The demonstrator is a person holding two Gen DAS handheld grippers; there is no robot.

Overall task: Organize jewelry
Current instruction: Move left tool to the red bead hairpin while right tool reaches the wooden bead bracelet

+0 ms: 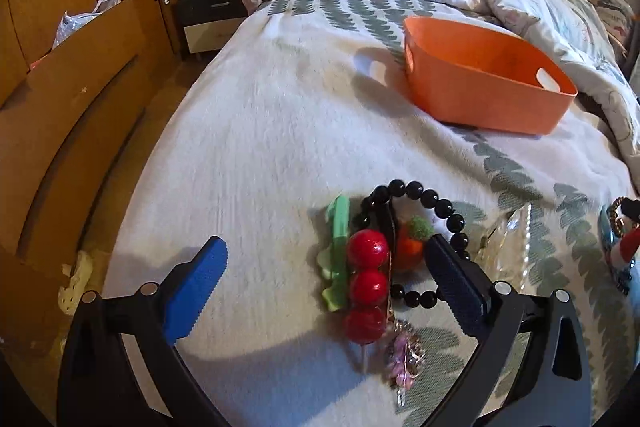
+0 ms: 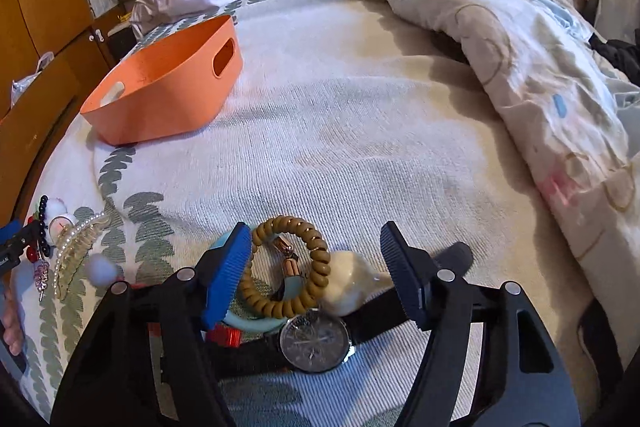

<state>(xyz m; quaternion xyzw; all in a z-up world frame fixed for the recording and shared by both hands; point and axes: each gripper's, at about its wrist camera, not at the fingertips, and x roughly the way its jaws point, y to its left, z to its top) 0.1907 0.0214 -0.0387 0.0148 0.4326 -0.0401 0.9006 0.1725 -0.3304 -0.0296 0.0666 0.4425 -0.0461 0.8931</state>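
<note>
Between the spread fingers of the left gripper [image 1: 326,277], a red bead pin [image 1: 366,285] and black bracelet [image 1: 416,213] are framed; a coiled tie [image 2: 286,265] and watch [image 2: 314,343] lie unpinched within the right gripper [image 2: 316,273]. Beyond, the orange basket [image 1: 480,95] appears unfilled; nothing is sorted.

No text, label or number can be read anywhere in either view

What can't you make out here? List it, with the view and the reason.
- Orange basket floor: left wrist view, near wall hides it.
- Watch strap: right wrist view, the right gripper covers both ends.
- Teal ring: right wrist view, mostly behind a blue pad and the coiled hair tie.
- Pink charm: left wrist view, blurred.
</note>
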